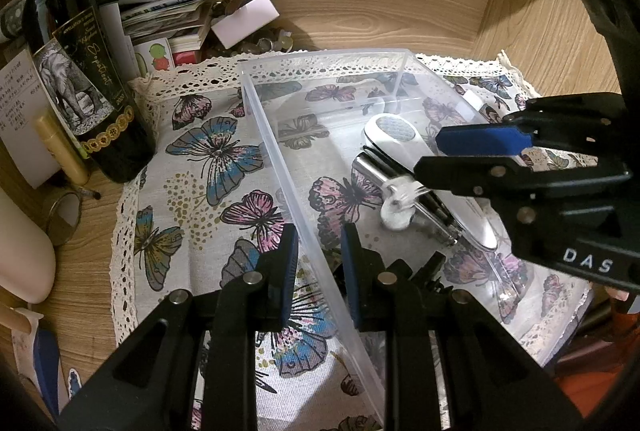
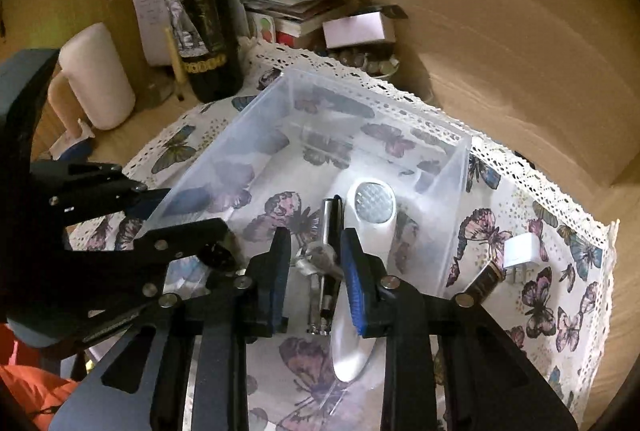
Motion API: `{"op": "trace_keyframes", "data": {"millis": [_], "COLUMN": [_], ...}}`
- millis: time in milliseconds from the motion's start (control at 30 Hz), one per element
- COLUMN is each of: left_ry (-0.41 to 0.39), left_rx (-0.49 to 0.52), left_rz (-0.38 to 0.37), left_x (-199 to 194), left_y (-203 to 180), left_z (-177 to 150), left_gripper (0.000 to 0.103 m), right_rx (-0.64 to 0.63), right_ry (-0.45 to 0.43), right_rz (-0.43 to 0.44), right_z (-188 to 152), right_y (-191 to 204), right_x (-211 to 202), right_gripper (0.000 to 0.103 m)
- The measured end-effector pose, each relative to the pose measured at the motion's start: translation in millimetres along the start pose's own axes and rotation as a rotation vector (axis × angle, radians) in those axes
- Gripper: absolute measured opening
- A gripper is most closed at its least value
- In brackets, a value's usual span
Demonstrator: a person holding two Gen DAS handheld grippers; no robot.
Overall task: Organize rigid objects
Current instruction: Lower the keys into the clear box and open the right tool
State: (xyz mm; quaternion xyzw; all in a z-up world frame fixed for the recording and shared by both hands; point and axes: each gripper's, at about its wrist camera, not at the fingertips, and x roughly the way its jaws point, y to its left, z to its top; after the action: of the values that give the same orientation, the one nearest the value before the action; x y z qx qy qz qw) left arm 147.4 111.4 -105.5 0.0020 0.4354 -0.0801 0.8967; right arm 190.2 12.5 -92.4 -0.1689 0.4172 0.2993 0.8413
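Observation:
A clear plastic bin [image 1: 280, 135] [image 2: 456, 191] sits on the butterfly cloth [image 1: 192, 167] [image 2: 552, 271]. Inside lie a white handheld device [image 1: 394, 135] [image 2: 370, 215] and a metal corkscrew [image 1: 400, 191] [image 2: 326, 259]. My left gripper [image 1: 320, 251] is open, its fingers straddling the bin's left wall. It shows at the left of the right wrist view [image 2: 160, 215]. My right gripper [image 2: 314, 271] is open above the bin, straddling the corkscrew without touching it. It enters the left wrist view from the right [image 1: 432, 155]. A white plug [image 2: 520, 251] and a small dark bottle [image 2: 486, 281] lie outside the bin.
A dark wine bottle [image 1: 80, 83] [image 2: 204, 23] stands at the cloth's left corner. Papers and a white box [image 1: 244, 19] [image 2: 356, 27] pile behind. A cream jug [image 2: 96, 79] and a small mirror [image 1: 64, 215] sit left. Wooden walls close the back and right.

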Motion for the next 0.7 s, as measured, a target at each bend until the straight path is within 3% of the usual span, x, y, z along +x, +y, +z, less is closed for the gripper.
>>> {"op": "trace_keyframes", "data": {"millis": [333,700], "left_ry": [0.001,0.002], "left_rx": [-0.001,-0.006], "left_rz": [-0.001,-0.004], "left_x": [0.1,0.1], "left_y": [0.3,0.3], "left_z": [0.0,-0.3], "left_gripper": [0.022,0.022], "right_rx": [0.034,0.178], "right_ry": [-0.064,-0.128], "right_rz": [-0.032,-0.166], "right_z": [1.7,-12.0], "right_y": [-12.4,-71.2], "right_x": [-26.0,-66.5], "right_gripper": [0.025,0.031]}}
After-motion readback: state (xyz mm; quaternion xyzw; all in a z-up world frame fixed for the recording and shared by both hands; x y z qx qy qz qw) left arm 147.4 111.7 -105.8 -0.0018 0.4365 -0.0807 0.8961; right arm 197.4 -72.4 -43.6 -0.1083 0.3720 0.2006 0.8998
